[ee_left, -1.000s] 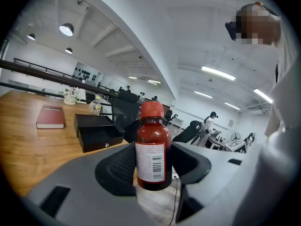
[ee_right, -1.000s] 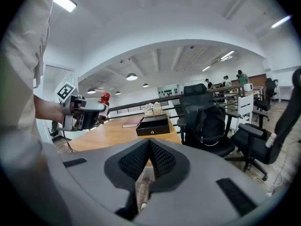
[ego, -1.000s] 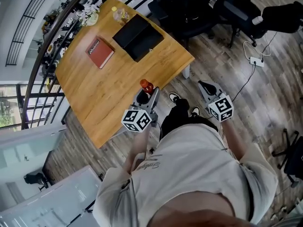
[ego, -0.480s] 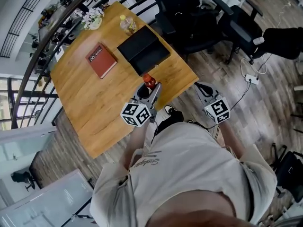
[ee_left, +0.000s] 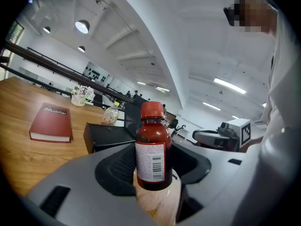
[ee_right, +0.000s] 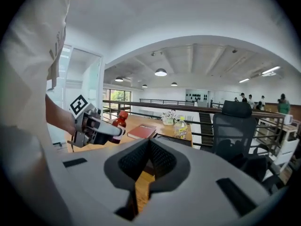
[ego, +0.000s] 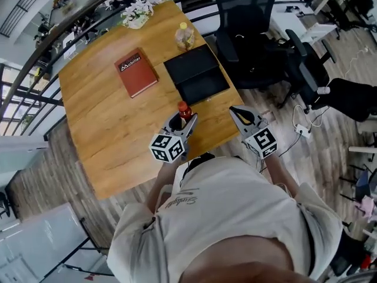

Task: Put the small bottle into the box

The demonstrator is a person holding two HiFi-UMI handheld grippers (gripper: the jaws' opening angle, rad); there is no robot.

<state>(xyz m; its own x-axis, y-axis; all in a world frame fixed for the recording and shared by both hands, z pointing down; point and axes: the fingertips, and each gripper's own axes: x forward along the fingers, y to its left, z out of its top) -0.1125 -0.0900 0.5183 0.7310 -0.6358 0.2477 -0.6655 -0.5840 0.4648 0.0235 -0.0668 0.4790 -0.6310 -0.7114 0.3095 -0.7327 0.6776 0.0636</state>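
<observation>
red book (ego: 136, 73) — flat on table (ego: 106, 128) | clear bottle (ego: 184, 37) upright | flowers (ego: 136, 13) at far edge | office chair (ego: 247, 22) — beside table

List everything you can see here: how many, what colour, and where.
table: one, light wood, centre
book: one, red, lying on the table's left part
box: one, black, open, on the table's right side
small bottle: one, dark red with a red cap, upright in the left gripper
drink bottle: one, clear with a yellow cap, at the table's far edge
flowers: one bunch, white, far edge
office chairs: at least two, black, right of the table
left gripper: grey, shut on the small bottle
right gripper: grey, empty, by the table's near right corner
</observation>
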